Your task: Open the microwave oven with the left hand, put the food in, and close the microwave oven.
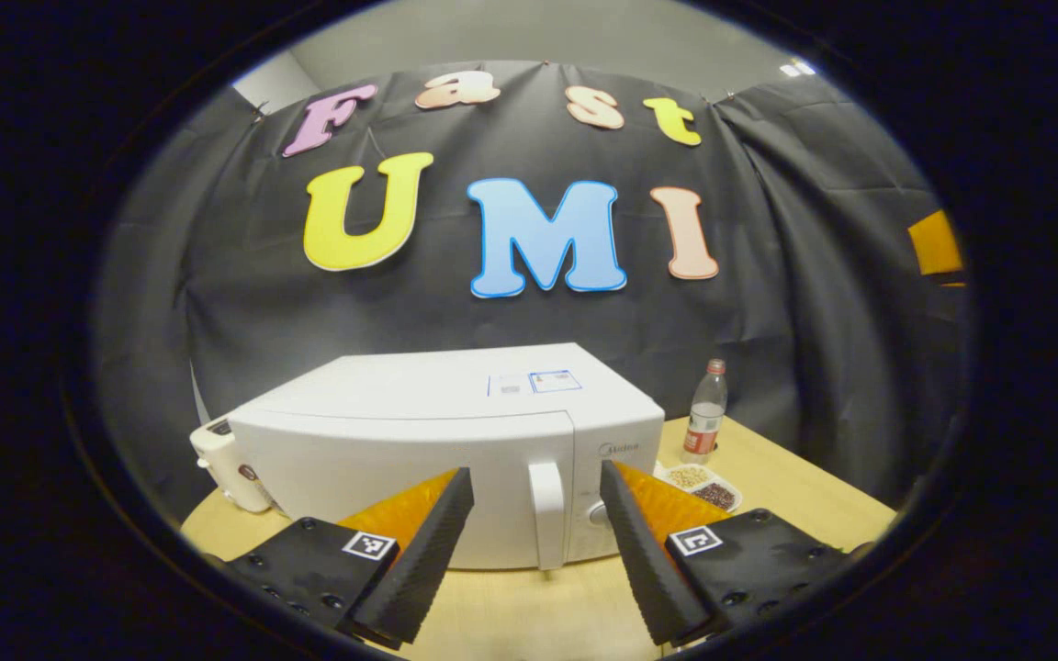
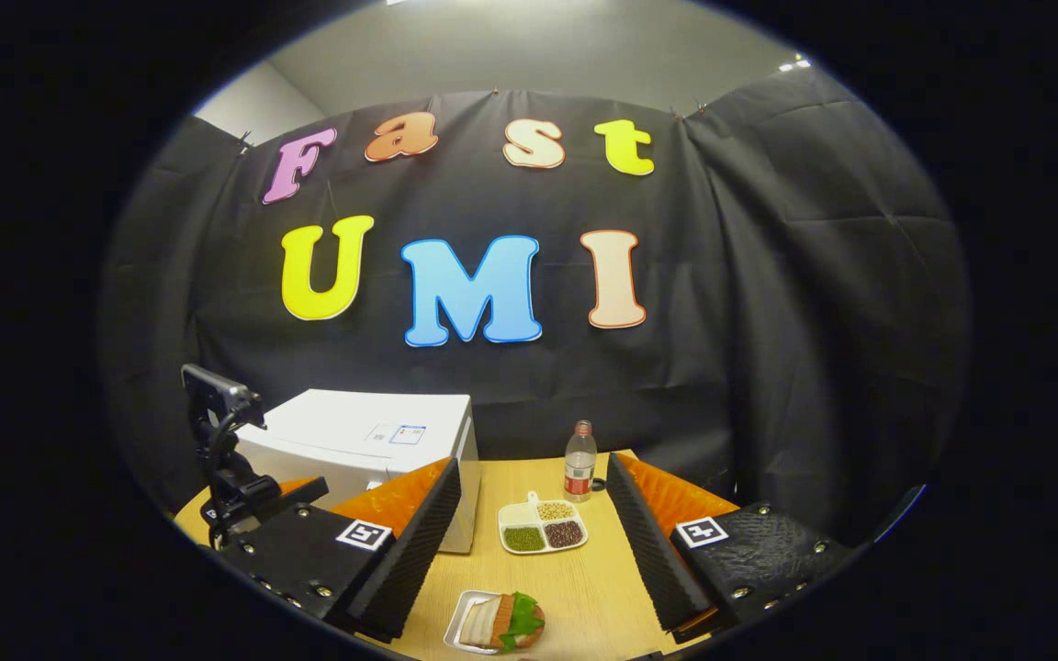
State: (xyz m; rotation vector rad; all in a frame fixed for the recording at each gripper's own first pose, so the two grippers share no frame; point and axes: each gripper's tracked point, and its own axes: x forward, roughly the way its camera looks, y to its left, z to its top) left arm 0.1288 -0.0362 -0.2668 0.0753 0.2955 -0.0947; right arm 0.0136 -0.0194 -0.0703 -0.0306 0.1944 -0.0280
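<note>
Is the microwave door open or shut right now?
Shut. The microwave door sits flush with its front, and its handle lies untouched between the left gripper's open jaws.

The microwave carries a small grey brand mark beside its handle, too faint to read. Stickers on its top and the bottle label are illegible.

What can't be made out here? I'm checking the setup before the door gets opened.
- Microwave interior: left gripper view, hidden by its shut door.
- Microwave front: right gripper view, hidden by the right gripper.
- Toaster: left gripper view, mostly hidden behind the microwave.
- Sandwich tray: right gripper view, cut off by the bottom edge.
- Bottle label: too small.
</note>
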